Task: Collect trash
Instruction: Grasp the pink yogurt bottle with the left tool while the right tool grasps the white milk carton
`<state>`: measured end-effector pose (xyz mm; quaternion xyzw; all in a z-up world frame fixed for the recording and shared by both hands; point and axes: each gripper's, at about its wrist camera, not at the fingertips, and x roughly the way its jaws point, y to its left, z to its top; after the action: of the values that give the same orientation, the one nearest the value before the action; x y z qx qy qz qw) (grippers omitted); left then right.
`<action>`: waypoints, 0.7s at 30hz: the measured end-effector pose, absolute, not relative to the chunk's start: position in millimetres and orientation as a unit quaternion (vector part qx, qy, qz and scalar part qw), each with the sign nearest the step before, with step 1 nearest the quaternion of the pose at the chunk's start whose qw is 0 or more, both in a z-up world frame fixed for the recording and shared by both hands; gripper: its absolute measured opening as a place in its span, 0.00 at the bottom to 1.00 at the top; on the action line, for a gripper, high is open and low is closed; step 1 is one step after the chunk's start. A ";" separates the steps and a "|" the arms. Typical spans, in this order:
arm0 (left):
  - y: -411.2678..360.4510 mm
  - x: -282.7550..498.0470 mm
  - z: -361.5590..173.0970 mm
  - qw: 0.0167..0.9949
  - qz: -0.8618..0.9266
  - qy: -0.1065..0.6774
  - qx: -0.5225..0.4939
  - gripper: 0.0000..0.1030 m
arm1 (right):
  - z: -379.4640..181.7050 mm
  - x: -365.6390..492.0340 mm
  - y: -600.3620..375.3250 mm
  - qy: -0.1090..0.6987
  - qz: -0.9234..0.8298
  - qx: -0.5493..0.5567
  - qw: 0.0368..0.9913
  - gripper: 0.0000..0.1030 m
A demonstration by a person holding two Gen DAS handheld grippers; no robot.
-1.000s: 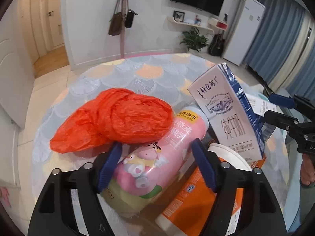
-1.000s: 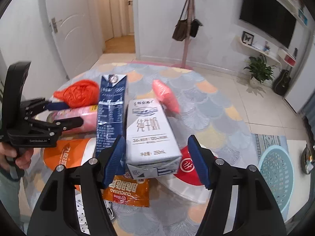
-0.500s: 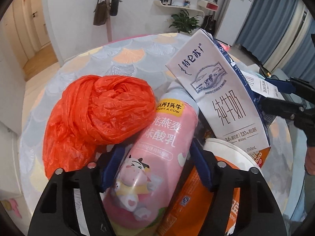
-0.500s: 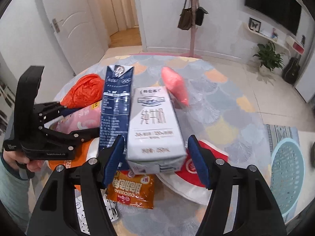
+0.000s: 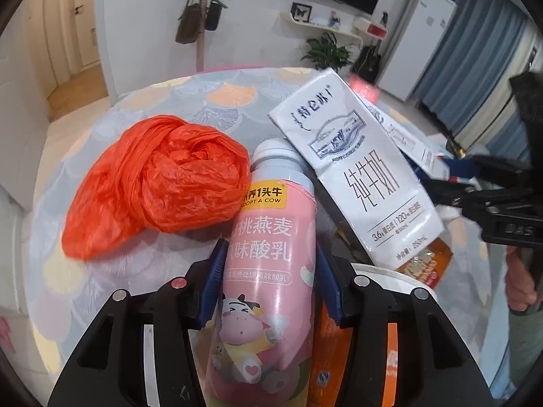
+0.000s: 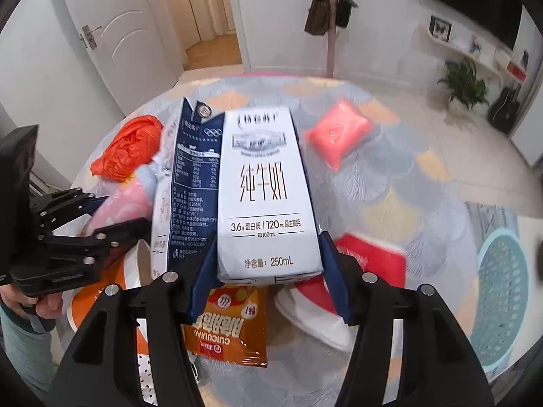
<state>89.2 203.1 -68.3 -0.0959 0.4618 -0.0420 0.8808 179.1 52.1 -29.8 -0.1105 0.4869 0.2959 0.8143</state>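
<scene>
My left gripper [image 5: 269, 278] is shut on a pink yogurt drink bottle [image 5: 268, 271] with a cartoon cow, held above the table. A crumpled orange plastic bag [image 5: 159, 183] lies just left of it. My right gripper [image 6: 268, 271] is shut on a white and navy milk carton [image 6: 261, 196], held upright above the table; the carton also shows in the left wrist view [image 5: 356, 169]. The left gripper shows at the left in the right wrist view [image 6: 91, 217].
On the round patterned table [image 6: 390, 183] lie an orange snack packet [image 6: 230, 325], a red and white bowl [image 6: 356, 271], an orange cup [image 5: 339, 356] and a pink packet [image 6: 339, 132]. A light blue basket [image 6: 502, 298] stands on the floor at right.
My left gripper has closed in on the pink bottle and now grips it. My right gripper has lifted the milk carton slightly and tilted the view down.
</scene>
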 end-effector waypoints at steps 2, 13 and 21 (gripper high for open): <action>205.4 82.9 -63.8 0.885 -0.039 0.451 -0.107 0.47 | -28.4 176.1 49.0 0.482 0.295 -0.107 0.818 0.53; 196.4 43.8 -19.8 0.914 -0.042 0.381 -0.130 0.46 | 8.6 149.8 19.7 0.431 0.304 -0.068 0.846 0.51; 159.3 36.6 16.0 0.932 -0.074 0.330 -0.129 0.45 | 36.3 135.4 -35.2 0.392 0.277 -0.030 0.877 0.51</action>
<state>36.6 159.3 16.0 -0.1291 0.3296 -0.0737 0.9324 135.4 -35.2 36.3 -0.0304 0.3922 0.2768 0.8767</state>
